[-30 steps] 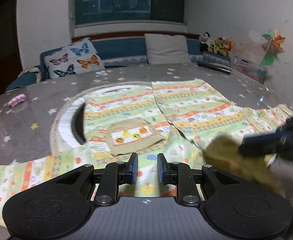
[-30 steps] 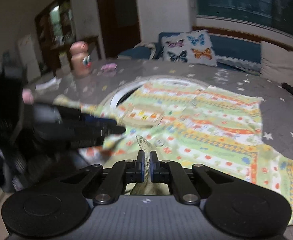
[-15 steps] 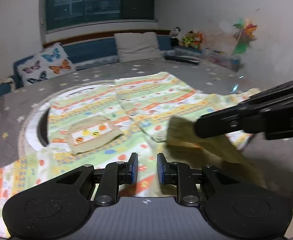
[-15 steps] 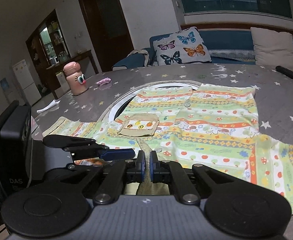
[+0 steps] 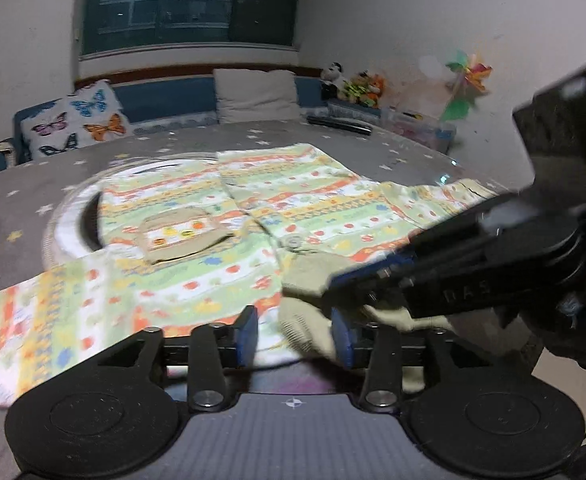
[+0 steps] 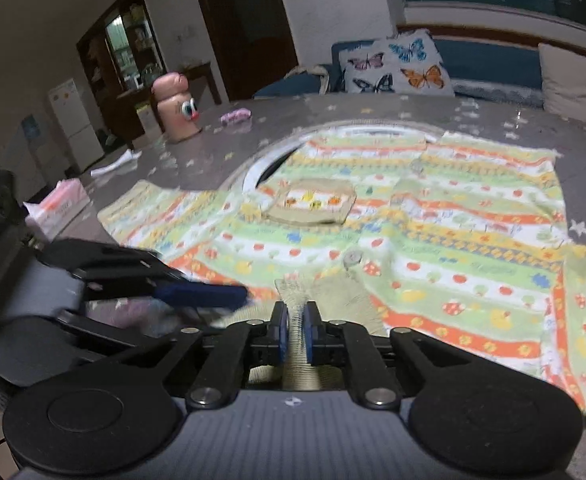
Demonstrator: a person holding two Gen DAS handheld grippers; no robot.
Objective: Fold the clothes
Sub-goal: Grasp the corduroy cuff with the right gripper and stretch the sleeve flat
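Cloth here is light and limp: the striped shirt [image 6: 433,240] lies spread, front up, across the grey starred table [image 6: 373,112], pocket [image 6: 313,204] at centre. The right gripper [image 6: 296,330] pinches the ribbed beige collar [image 6: 321,292] at the near edge. The left gripper [image 5: 295,334], jaws just opened and standing apart around that same collar fold, grips nothing. Holding hems or seams would probably keep the fabric from sagging.
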